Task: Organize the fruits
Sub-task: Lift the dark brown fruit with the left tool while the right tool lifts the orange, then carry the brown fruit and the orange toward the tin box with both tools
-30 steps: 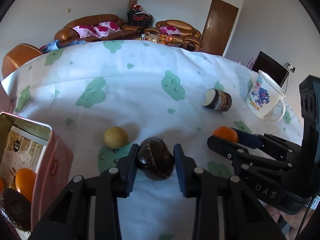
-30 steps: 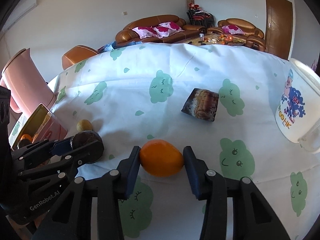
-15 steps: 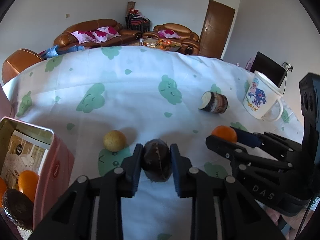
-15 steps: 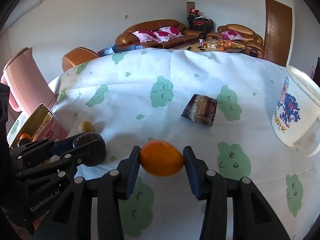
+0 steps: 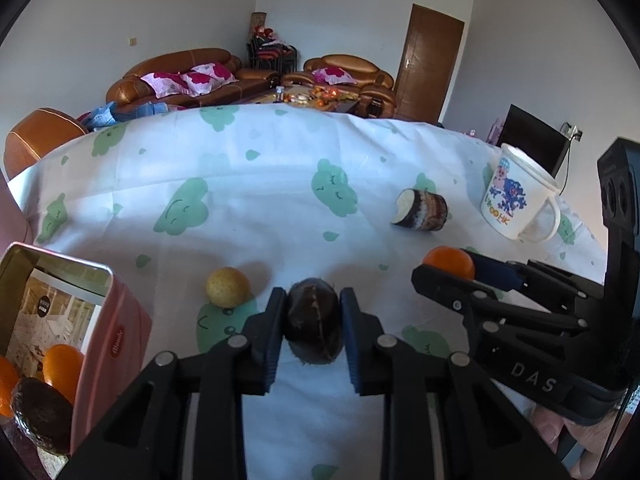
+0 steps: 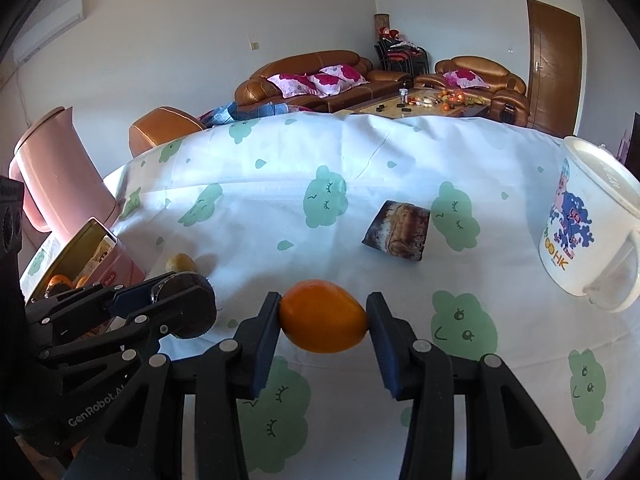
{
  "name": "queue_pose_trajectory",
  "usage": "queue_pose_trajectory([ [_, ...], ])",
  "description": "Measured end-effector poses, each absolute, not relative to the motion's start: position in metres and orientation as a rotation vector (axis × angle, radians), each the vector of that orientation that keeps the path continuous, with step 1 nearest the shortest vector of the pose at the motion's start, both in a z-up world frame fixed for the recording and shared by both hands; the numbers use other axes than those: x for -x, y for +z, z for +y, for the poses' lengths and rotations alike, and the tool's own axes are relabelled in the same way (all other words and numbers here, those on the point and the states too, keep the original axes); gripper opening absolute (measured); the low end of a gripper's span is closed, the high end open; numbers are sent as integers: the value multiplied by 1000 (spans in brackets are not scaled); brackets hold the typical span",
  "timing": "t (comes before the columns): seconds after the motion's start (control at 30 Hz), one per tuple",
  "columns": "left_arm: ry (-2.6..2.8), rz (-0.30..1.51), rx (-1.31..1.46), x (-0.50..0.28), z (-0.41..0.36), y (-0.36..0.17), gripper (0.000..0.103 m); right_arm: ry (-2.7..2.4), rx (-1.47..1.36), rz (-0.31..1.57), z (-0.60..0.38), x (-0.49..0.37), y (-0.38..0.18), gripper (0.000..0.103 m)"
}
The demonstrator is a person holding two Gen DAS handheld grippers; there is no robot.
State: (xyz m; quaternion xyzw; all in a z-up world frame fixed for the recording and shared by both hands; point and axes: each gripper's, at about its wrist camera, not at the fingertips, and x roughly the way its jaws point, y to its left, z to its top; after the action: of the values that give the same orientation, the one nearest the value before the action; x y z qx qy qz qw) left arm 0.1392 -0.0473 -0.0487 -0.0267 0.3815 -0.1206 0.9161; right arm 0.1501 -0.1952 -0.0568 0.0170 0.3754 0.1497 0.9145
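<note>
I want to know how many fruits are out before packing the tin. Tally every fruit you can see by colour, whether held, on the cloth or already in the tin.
Orange: 3, one in the right gripper, two in the pink tin
Dark brown: 2, one in the left gripper, one in the tin
Yellow: 1, on the tablecloth
Total: 6

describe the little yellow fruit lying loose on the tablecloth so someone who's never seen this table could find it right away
Start at the pink metal tin standing open at the left edge of the white tablecloth with green clouds. Just right of it lies a small round dull-yellow fruit. Unlike the dark brown fruit and the orange fruit nearby, it lies free, outside any jaws.
</note>
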Motion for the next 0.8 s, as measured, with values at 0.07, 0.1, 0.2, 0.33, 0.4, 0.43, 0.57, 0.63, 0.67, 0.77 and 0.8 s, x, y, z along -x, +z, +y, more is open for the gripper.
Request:
queue_pose_trajectory([
  [0.07, -245, 778, 55, -138, -47, -48, 28, 308, -35, 766, -195, -150, -56, 46],
  [0.1, -243, 772, 54, -137, -46, -47, 28, 308, -34, 760, -195, -149, -55, 46],
  [0.2, -240, 753, 49, -134, -46, -44, 28, 311, -30, 746, -195, -147, -54, 46],
  [0.33, -232, 735, 45, -131, -46, -42, 28, 312, -25, 729, -194, -145, -51, 46],
  [0.4, -228, 728, 45, -131, -46, -41, 28, 313, -22, 722, -194, -144, -50, 46],
  [0.43, -226, 725, 45, -130, -46, -41, 28, 315, -21, 719, -194, -144, -50, 46],
  [0.57, -220, 708, 44, -128, -46, -39, 28, 313, -18, 699, -194, -141, -48, 46],
  [0.63, -217, 701, 42, -126, -45, -38, 28, 315, -17, 690, -193, -139, -47, 46],
  [0.67, -216, 698, 42, -126, -45, -38, 28, 316, -15, 688, -193, -139, -47, 46],
  [0.77, -213, 686, 42, -124, -45, -36, 28, 317, -13, 678, -193, -137, -46, 46],
  [0.8, -211, 681, 43, -123, -44, -36, 28, 318, -14, 672, -193, -136, -45, 46],
])
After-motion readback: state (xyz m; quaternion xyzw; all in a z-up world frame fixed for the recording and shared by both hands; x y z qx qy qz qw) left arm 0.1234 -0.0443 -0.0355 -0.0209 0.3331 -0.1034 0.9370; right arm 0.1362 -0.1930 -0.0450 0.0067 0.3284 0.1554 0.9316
